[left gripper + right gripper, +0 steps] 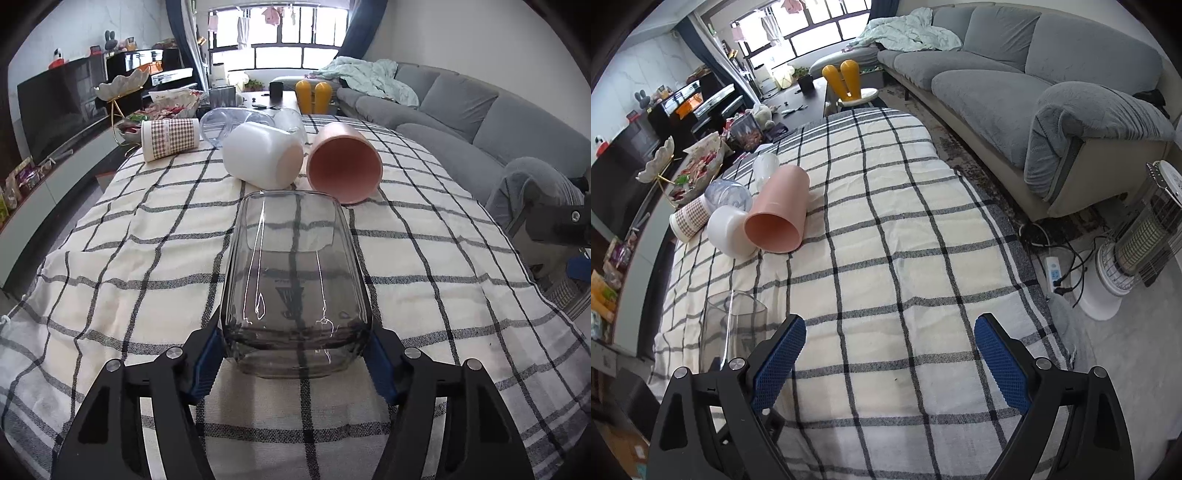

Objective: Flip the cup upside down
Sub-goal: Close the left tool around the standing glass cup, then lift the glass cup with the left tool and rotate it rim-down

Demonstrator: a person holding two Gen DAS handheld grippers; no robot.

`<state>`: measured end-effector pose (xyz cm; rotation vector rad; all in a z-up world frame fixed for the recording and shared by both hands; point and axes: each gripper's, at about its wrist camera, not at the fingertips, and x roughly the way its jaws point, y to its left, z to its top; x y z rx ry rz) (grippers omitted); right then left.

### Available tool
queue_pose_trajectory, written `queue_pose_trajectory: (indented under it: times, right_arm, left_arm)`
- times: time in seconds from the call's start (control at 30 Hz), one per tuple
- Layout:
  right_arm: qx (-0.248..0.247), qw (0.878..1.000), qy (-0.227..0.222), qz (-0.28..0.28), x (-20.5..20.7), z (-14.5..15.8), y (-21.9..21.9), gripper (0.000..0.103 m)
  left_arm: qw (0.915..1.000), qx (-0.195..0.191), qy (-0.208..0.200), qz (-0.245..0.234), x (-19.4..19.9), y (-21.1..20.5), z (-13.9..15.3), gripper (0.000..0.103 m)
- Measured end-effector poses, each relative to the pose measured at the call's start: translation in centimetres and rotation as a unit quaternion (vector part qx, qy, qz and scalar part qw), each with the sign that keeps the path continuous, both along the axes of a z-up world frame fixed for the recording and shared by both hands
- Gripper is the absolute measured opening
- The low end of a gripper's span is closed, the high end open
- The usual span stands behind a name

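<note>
A clear smoky glass cup (295, 280) sits between the blue pads of my left gripper (295, 354), which is shut on its wide end near the checked tablecloth (110, 280). The cup's narrower end points away from the camera. The same glass cup shows in the right wrist view (733, 325) at the lower left, beside the left finger. My right gripper (890, 354) is open and empty above the cloth (886, 221), to the right of the cup.
Lying on their sides at the far end are a pink cup (343, 162), a white cup (264, 155), a checked paper cup (170, 138) and a clear plastic cup (236, 123). A grey sofa (1034, 81) and a heater (1137, 236) stand at the right.
</note>
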<state>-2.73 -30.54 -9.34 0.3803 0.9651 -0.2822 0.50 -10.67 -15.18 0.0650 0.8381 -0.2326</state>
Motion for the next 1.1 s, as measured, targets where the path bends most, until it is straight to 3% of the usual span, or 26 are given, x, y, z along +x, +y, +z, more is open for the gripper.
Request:
queue_pose_trajectory:
  times: [0.23,0.4,0.63,0.83,1.03,1.1]
  right_arm:
    - [-0.016,1.0,-0.016,0.011,0.5,1.3,1.0,0.093]
    - [0.0,1.0,-0.024,0.009,1.4,3.1,1.3,0.093]
    - [0.033,0.999,-0.037,0.021,3.8,5.6,2.8,0.093]
    - [0.08,0.997,-0.02,0.006,5.1,5.9,3.7,0.093]
    - [0.143,0.989,0.029,-0.004,7.0,4.3,3.8,0.093]
    - [0.154,0.987,0.04,-0.01,7.5,3.8,3.7,0.093]
  left_arm:
    - [0.9998,-0.011,0.015,-0.001,0.7,0.7,1.3,0.066]
    - [0.9974,-0.033,0.064,0.009,2.7,2.6,3.4,0.066]
    - [0.9892,0.005,0.146,-0.015,4.8,3.5,6.1,0.066]
    - [0.9675,0.092,0.228,-0.058,5.8,3.7,7.6,0.066]
    - [0.9376,0.154,0.3,-0.084,7.8,3.5,8.6,0.066]
    - [0.923,0.162,0.338,-0.085,8.8,3.5,8.4,0.066]
